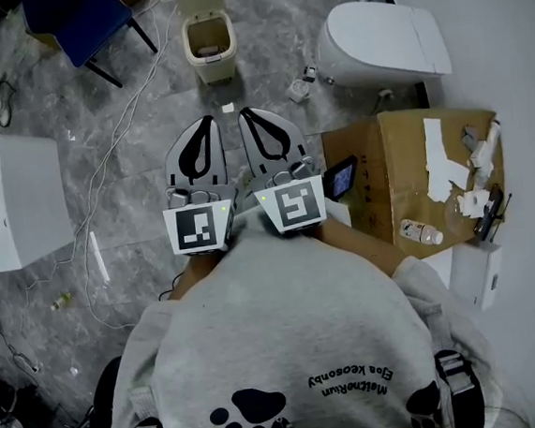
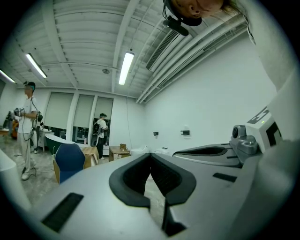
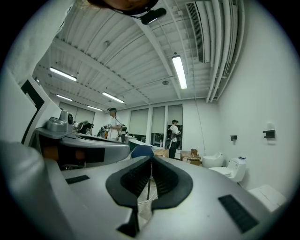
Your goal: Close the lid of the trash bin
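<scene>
My left claw point(image 1: 204, 125) and right claw point(image 1: 246, 116) are pressed together, empty. The cream plastic trash bin point(image 1: 207, 45) stands at twelve o'clock, well apart, lid point(image 1: 200, 0) raised; shoving that lid hard could topple the light bin

White toilet point(image 1: 383, 42), cardboard box point(image 1: 390, 164) (bottle point(image 1: 421, 233) on top), blue chair point(image 1: 79, 19)

We saw a grey floor point(image 1: 272, 67) carrying the open bin point(image 1: 207, 37), a toilet point(image 1: 383, 42), a cardboard box point(image 1: 385, 159) and a chair point(image 1: 79, 19).
</scene>
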{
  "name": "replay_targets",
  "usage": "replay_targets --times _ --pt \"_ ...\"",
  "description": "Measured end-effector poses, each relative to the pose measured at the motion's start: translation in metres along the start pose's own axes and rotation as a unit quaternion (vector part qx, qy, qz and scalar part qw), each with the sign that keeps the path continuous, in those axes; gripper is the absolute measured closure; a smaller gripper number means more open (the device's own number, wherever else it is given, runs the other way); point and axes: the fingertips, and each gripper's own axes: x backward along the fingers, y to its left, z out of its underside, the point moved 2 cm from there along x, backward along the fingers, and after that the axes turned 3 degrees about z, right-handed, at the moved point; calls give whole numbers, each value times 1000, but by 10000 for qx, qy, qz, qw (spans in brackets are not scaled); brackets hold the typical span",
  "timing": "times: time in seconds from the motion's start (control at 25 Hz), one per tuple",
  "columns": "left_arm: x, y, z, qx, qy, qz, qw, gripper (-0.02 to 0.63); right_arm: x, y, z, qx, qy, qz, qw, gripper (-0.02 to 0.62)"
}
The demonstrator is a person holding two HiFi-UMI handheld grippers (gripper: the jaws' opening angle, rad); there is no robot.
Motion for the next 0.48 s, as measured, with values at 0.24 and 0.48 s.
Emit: replay_targets --times 0.24,0.48 --pt "-14 5 3 -2 3 -94 10000 586 -16 -10 2 -59 -77 -77 9999 561" --pt "-24 10 -4 -66 -80 -103 9999 586 -27 -17 -1 -158 -154 -49 9997 561"
